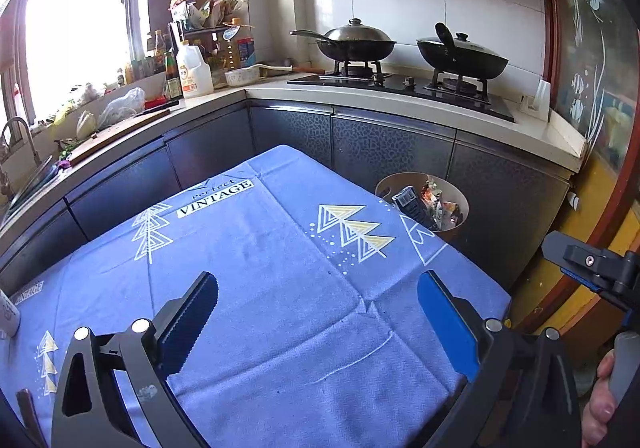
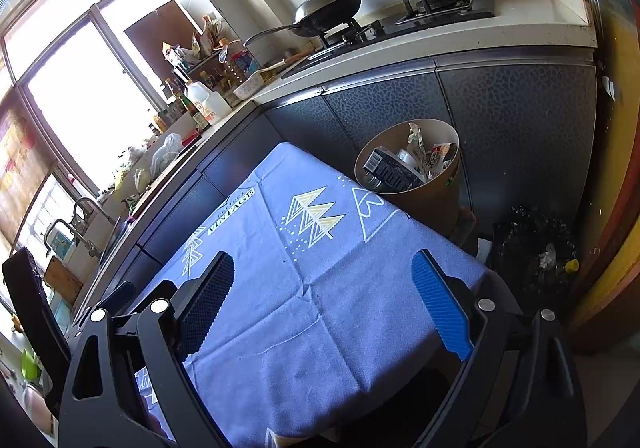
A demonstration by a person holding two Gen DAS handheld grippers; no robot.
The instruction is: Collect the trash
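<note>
A round tan trash bin [image 1: 386,184] [image 2: 432,204] stands on the floor past the table's far right corner. It holds a dark box [image 1: 412,206] [image 2: 390,168] and several crumpled wrappers [image 2: 434,154]. My left gripper [image 1: 318,322] is open and empty above the blue tablecloth [image 1: 260,268]. My right gripper [image 2: 322,304] is open and empty above the same cloth [image 2: 304,288], near its right edge. The right gripper's body also shows at the right edge of the left wrist view [image 1: 592,268]. I see no loose trash on the cloth.
Dark kitchen cabinets [image 1: 392,144] wrap the table's far and left sides. Two lidded woks [image 1: 356,42] sit on the stove. Bottles and bags [image 1: 188,68] crowd the counter by the window. A black bag with litter [image 2: 536,248] lies on the floor right of the bin.
</note>
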